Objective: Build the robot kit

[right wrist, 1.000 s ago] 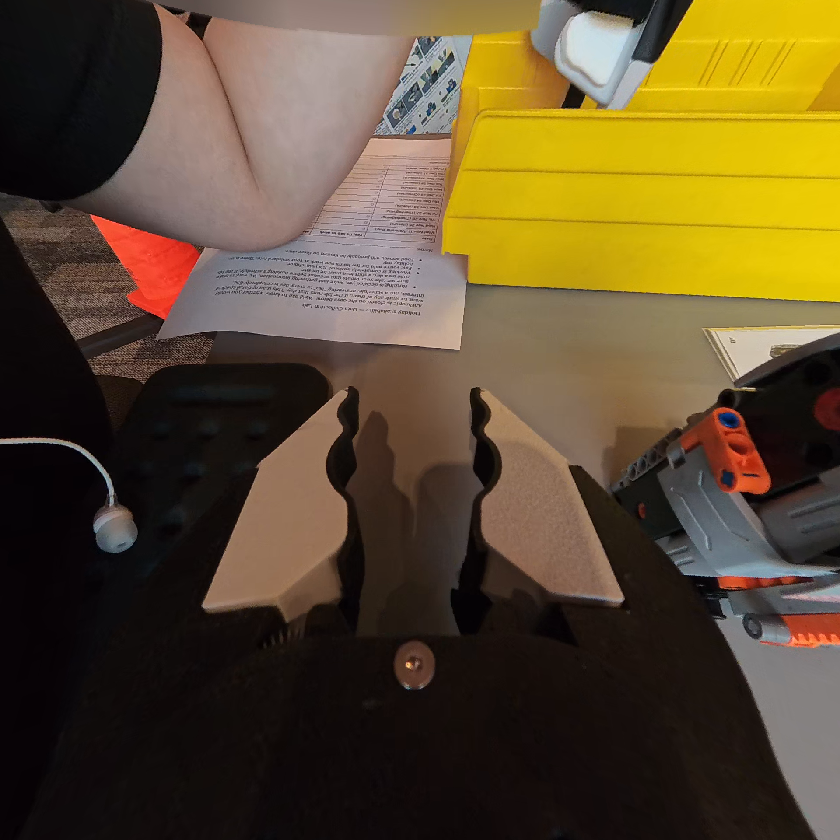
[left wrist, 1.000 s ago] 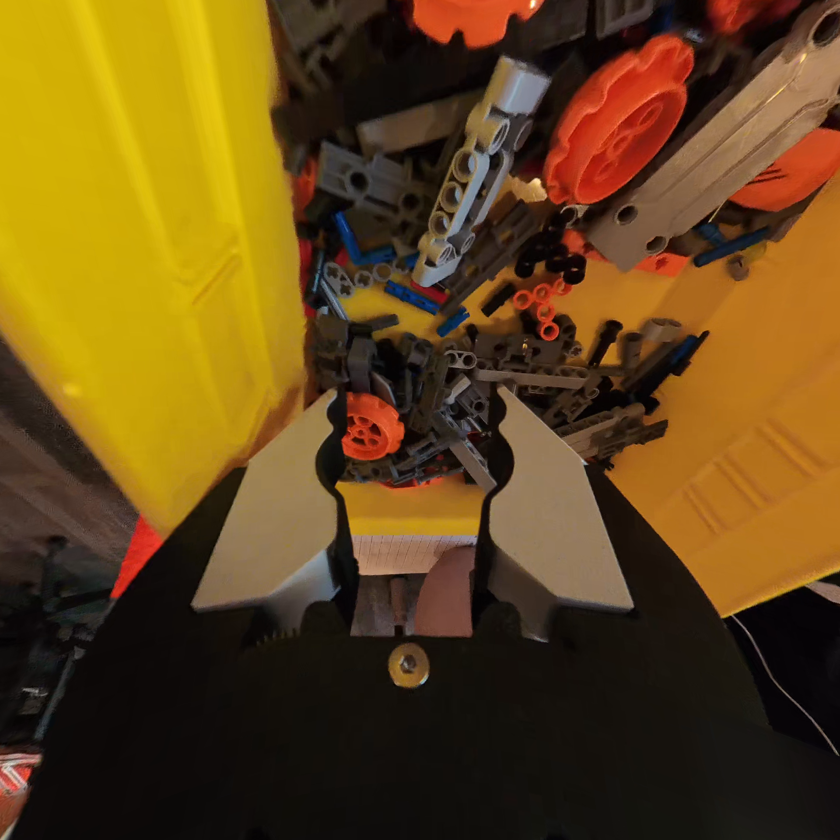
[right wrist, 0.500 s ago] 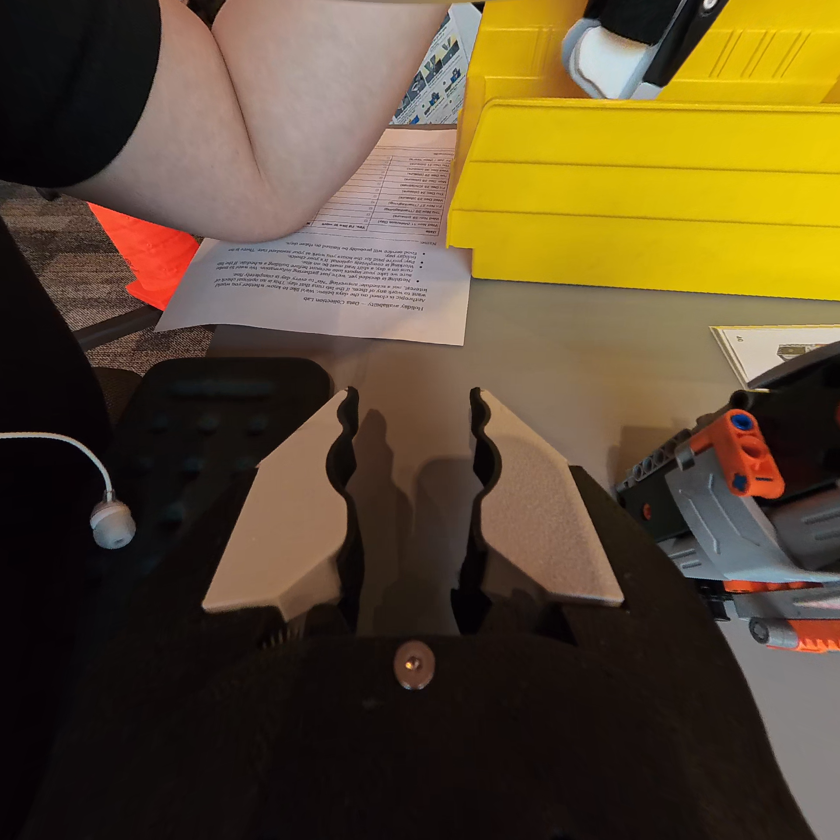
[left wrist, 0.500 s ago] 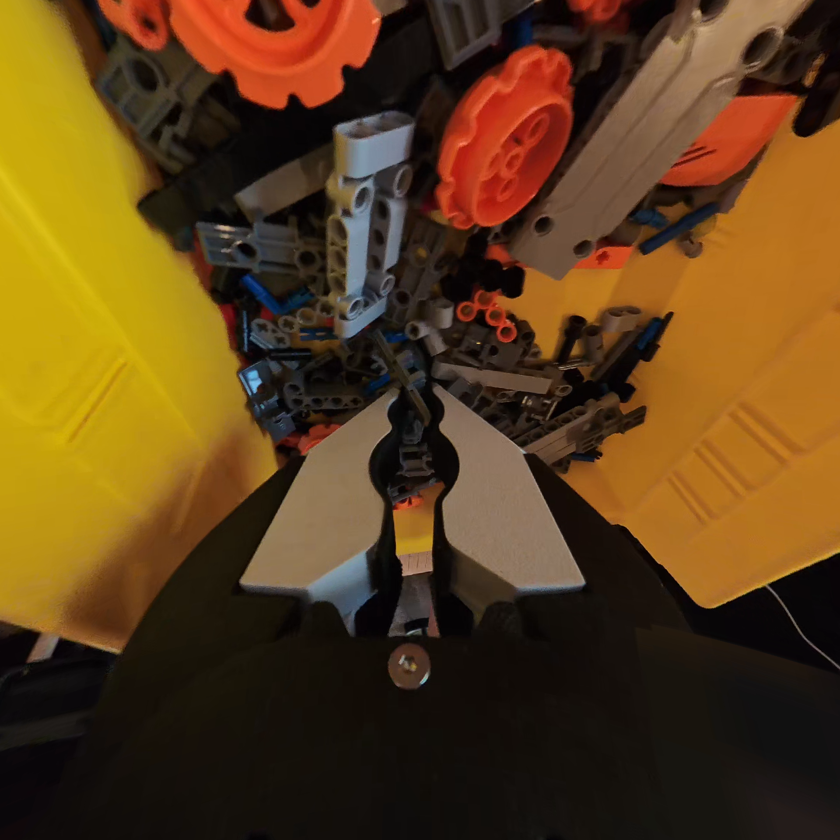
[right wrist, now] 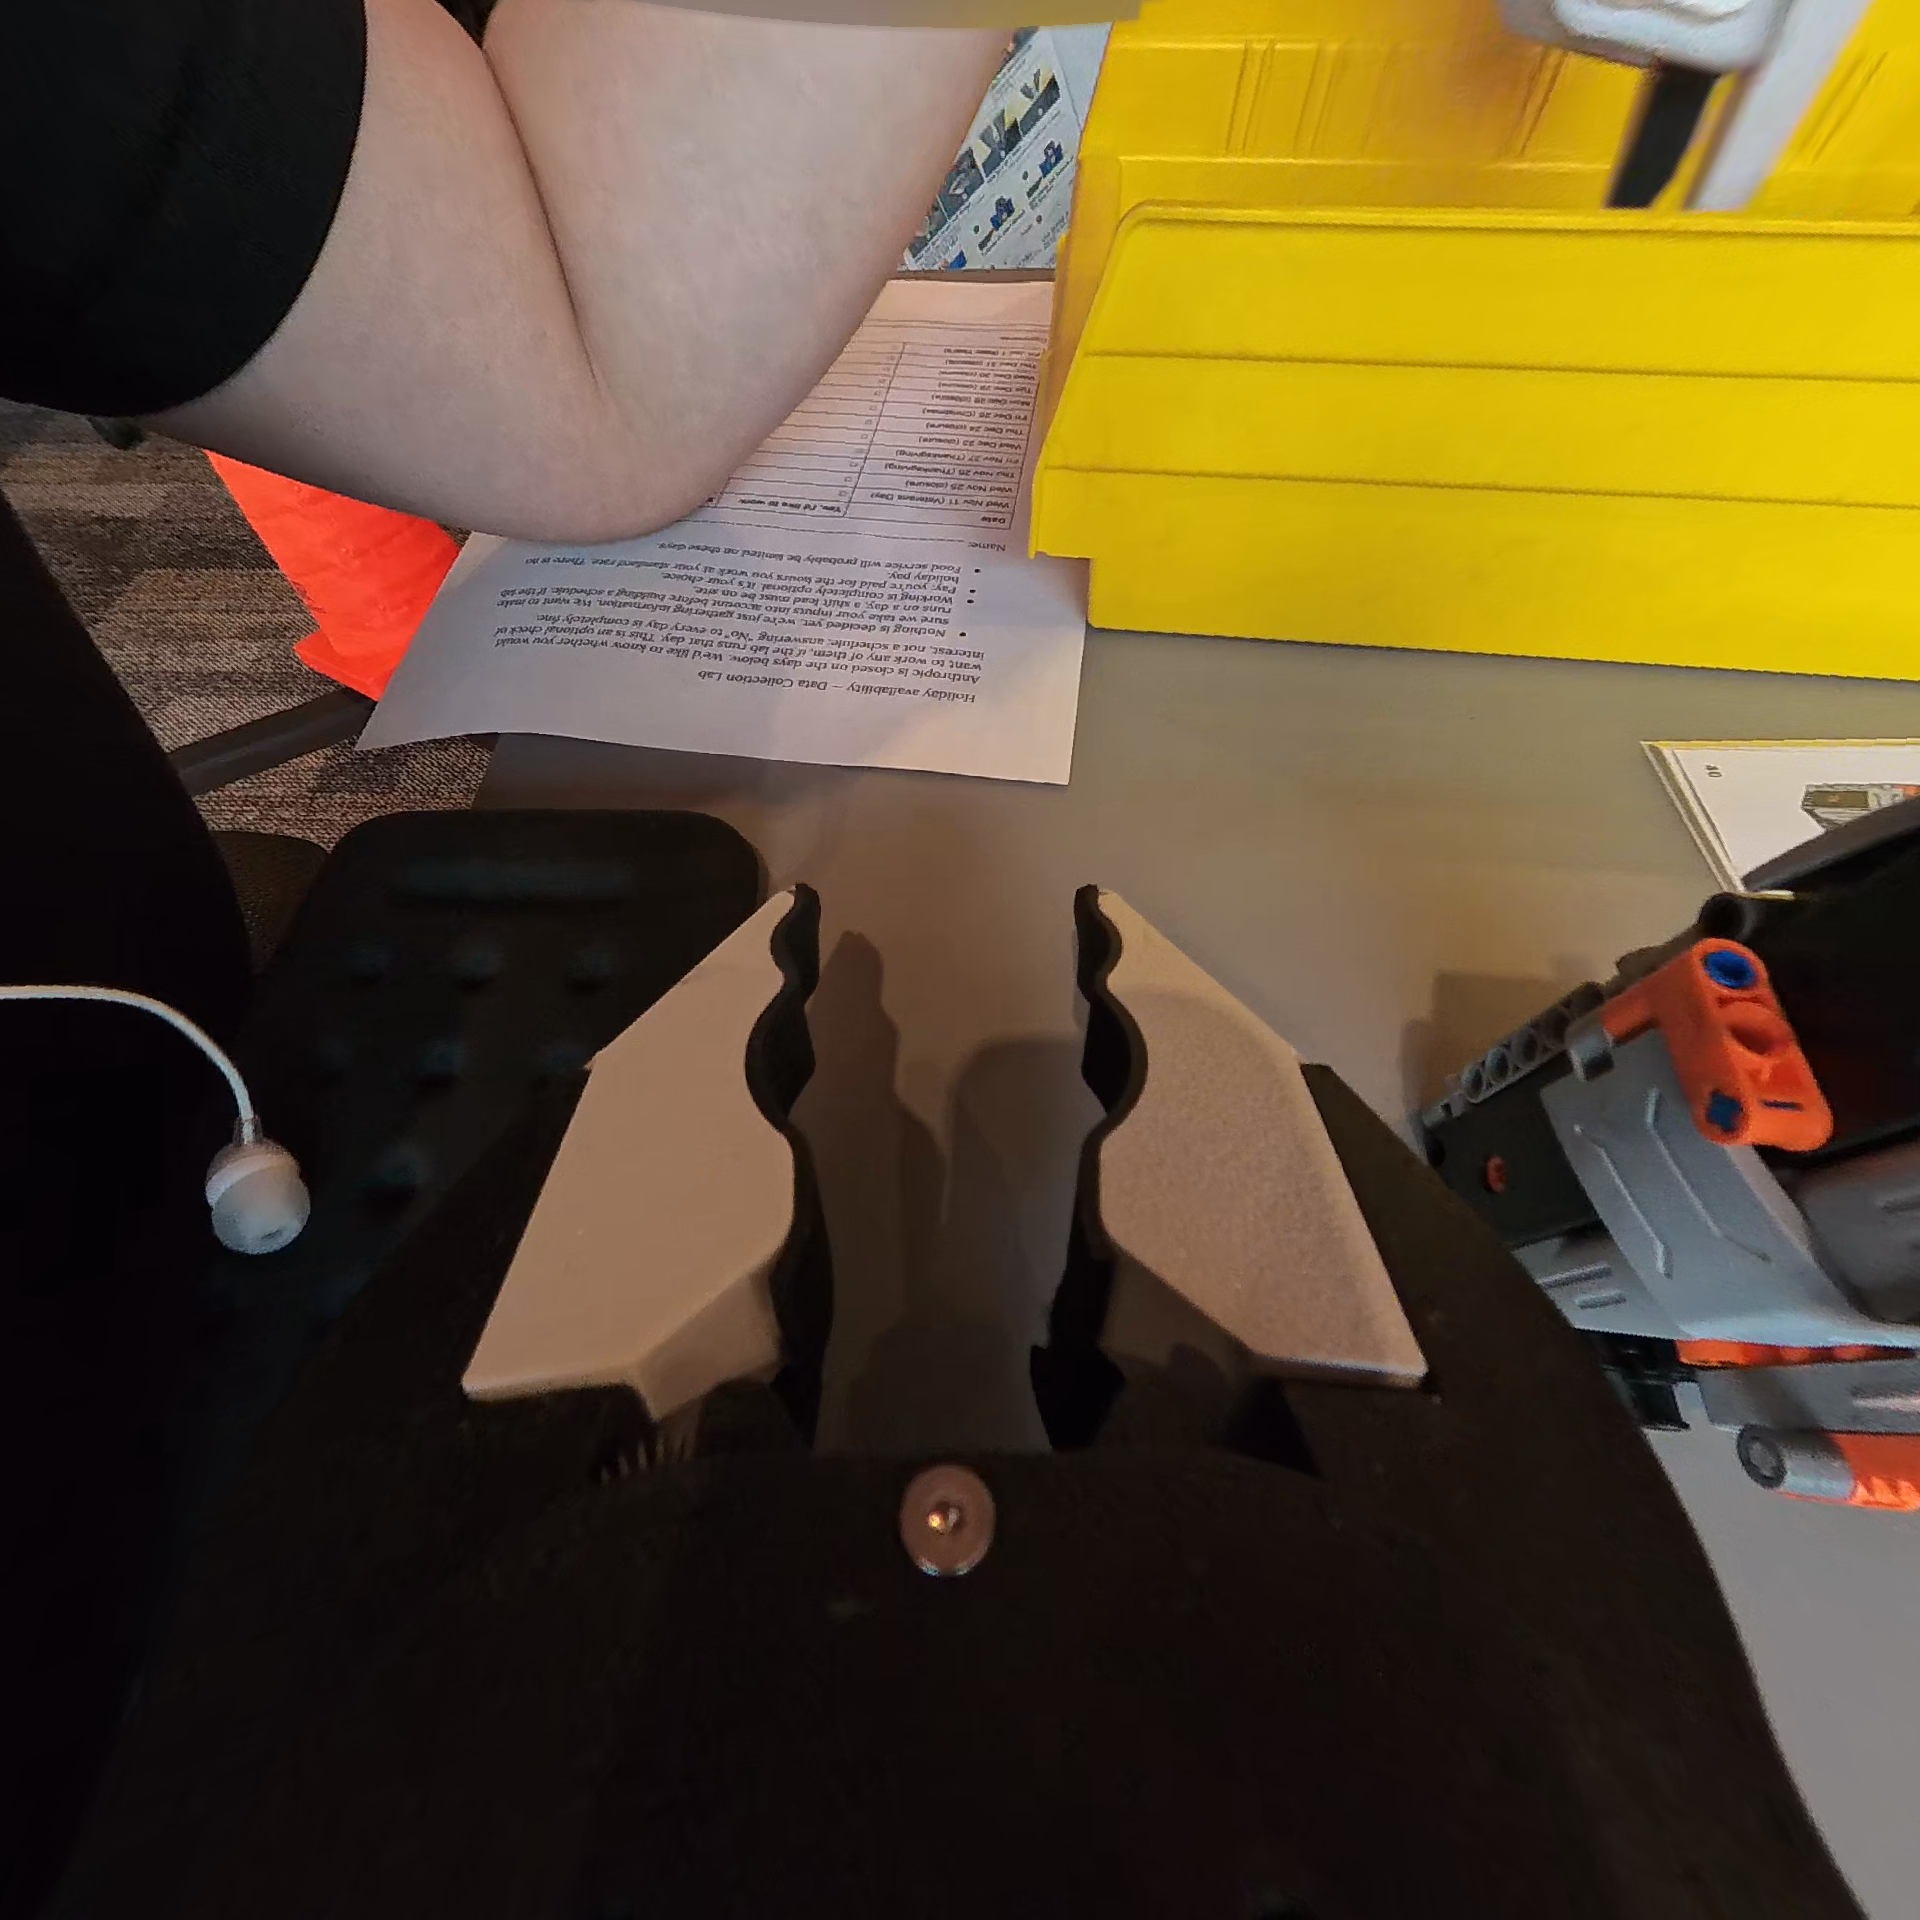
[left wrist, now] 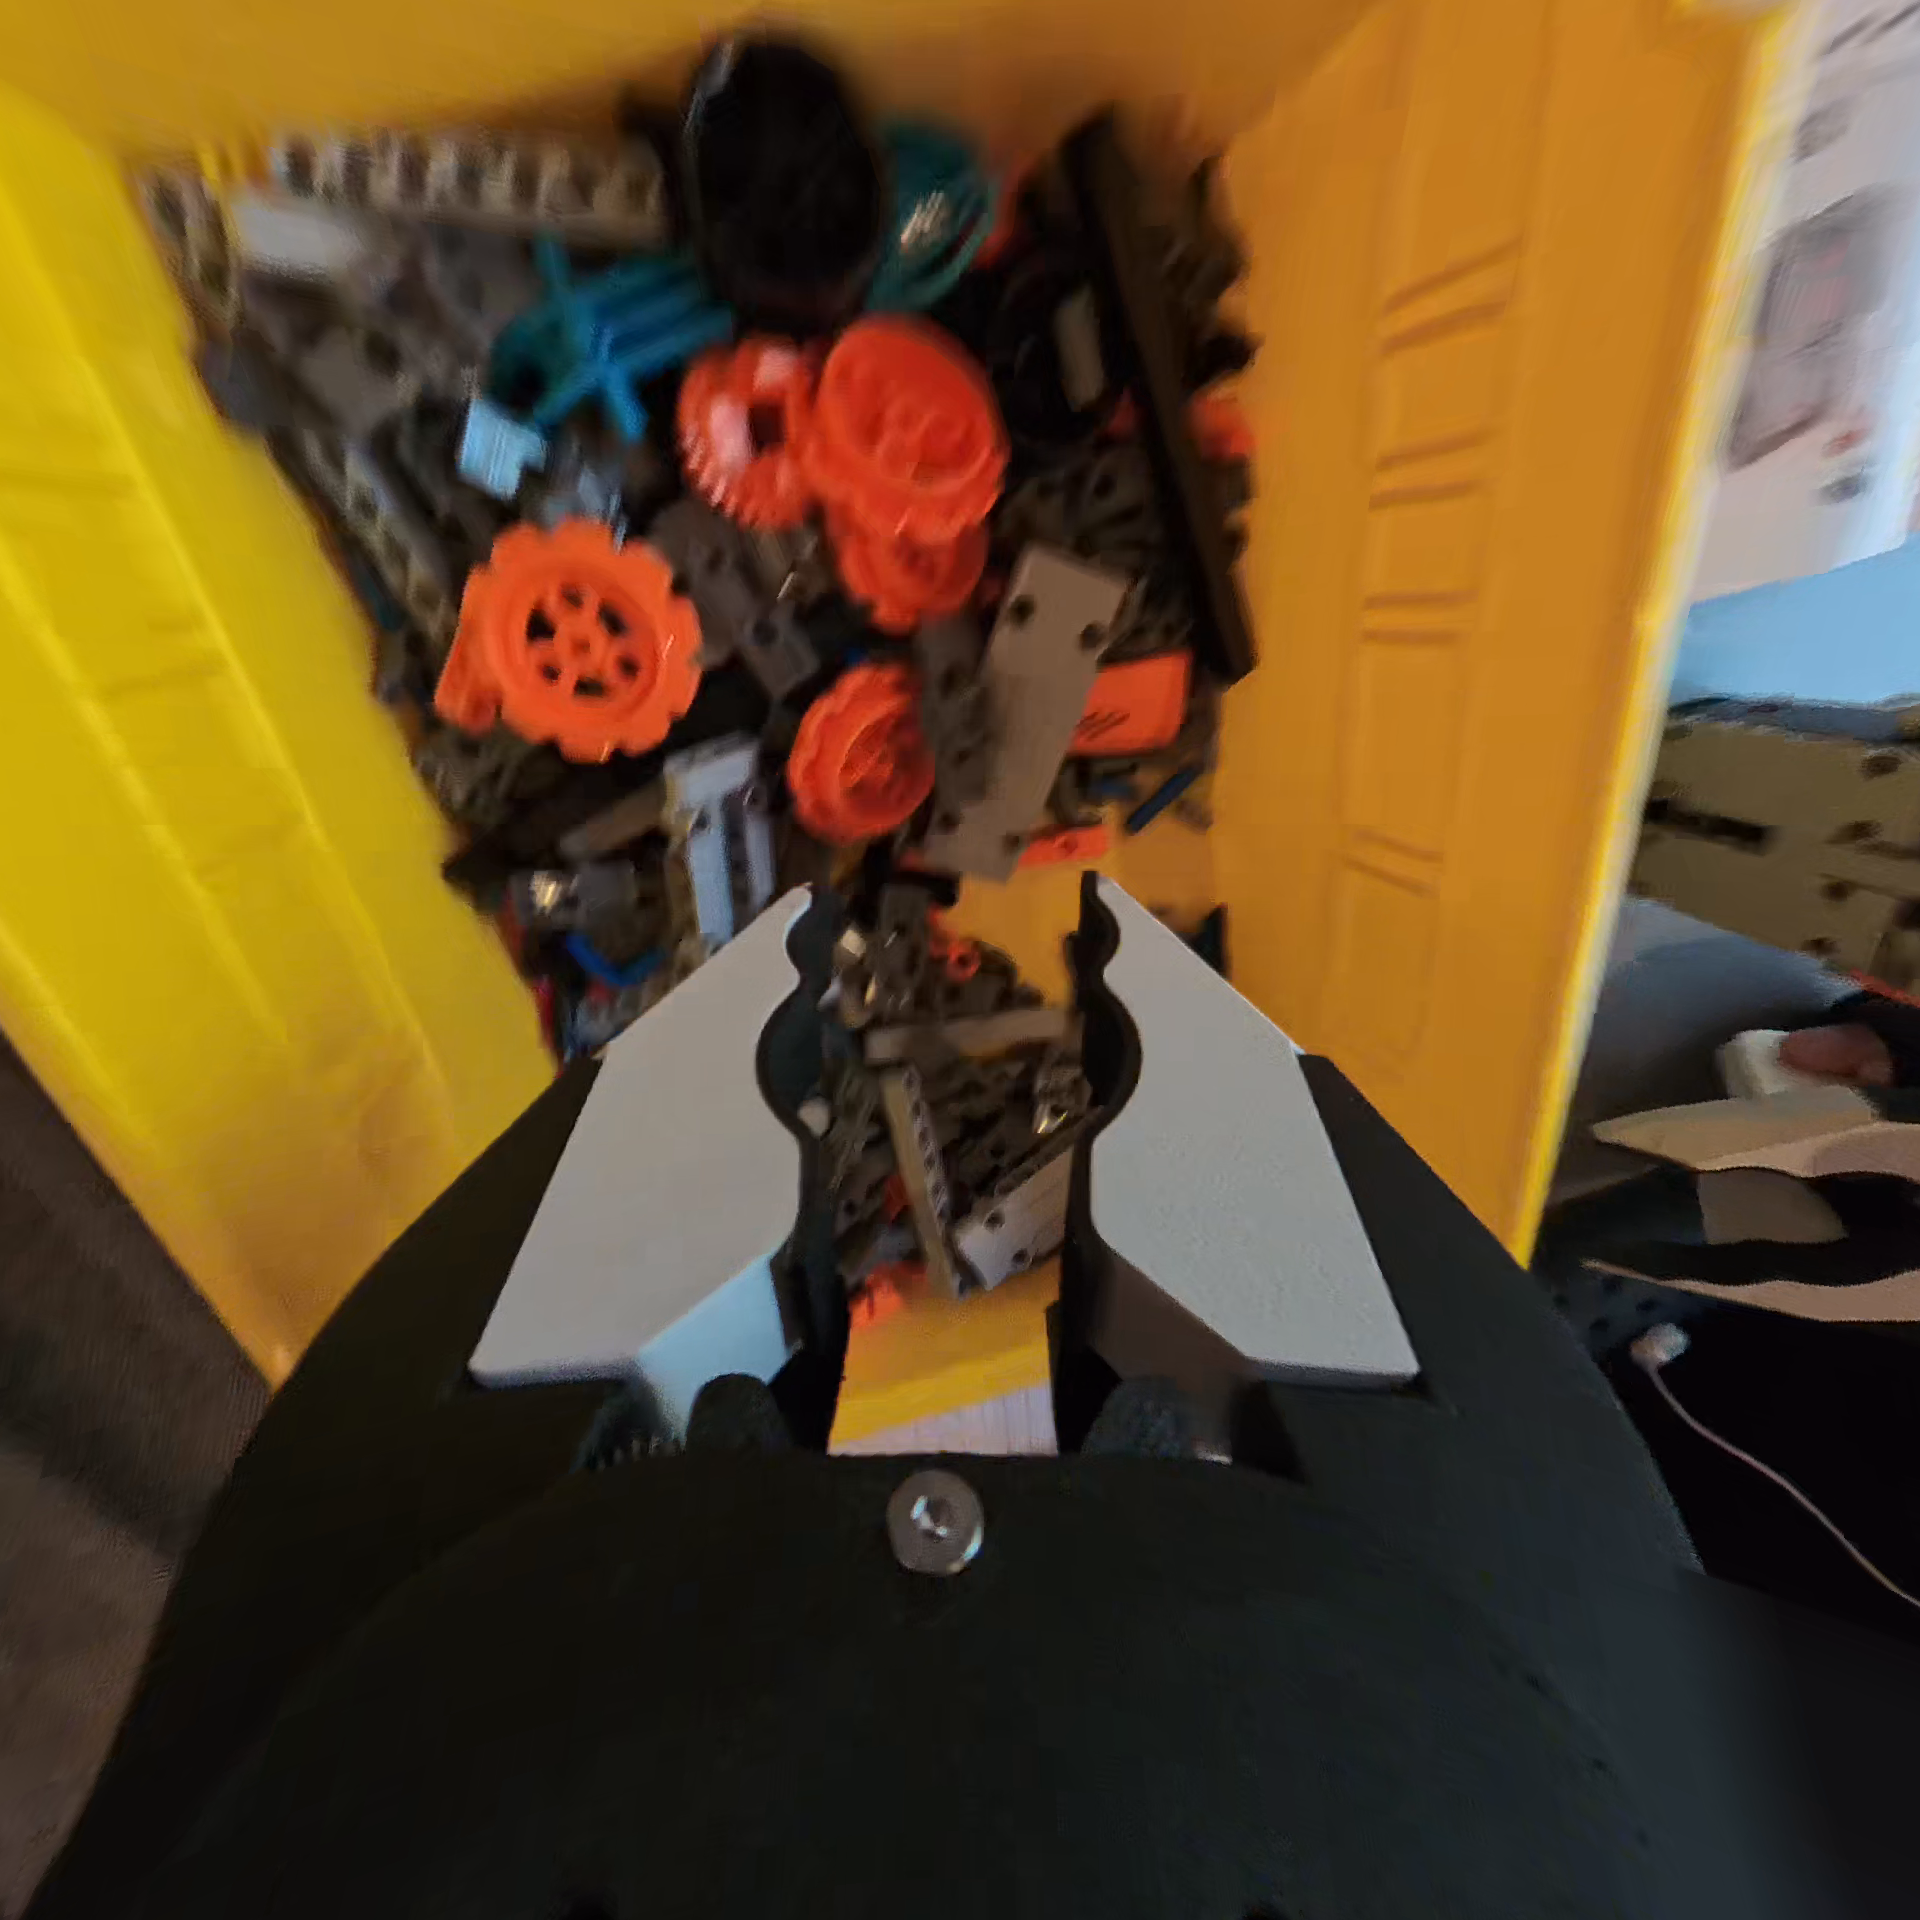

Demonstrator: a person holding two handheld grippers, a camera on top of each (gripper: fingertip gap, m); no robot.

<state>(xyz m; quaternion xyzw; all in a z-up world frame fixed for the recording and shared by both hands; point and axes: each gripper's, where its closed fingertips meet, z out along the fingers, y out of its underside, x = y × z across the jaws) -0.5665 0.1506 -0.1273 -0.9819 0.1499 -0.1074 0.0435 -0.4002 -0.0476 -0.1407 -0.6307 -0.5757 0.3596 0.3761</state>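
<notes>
Over the yellow bin point(left wrist: 249, 727) my left gripper point(left wrist: 945, 935) hangs with its jaws apart, gripping nothing — grey beams and orange wheels point(left wrist: 571, 644) lie heaped below, so I'd settle on one loose piece. My right gripper point(right wrist: 940, 914) rests spread and empty above the grey table point(right wrist: 1299, 790), beside a half-built model point(right wrist: 1683, 1174).

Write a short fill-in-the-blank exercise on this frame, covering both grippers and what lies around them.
1. The left gripper hangs open over loose building parts in a bin coloured ____.
2. The toothed wheel in that pile is coloured ____.
3. The right gripper is open above a bare grey ____.
4. Beyond the right gripper, a printed sheet lies partly under a person's ____.

Missing words: yellow; orange; table; arm
</notes>
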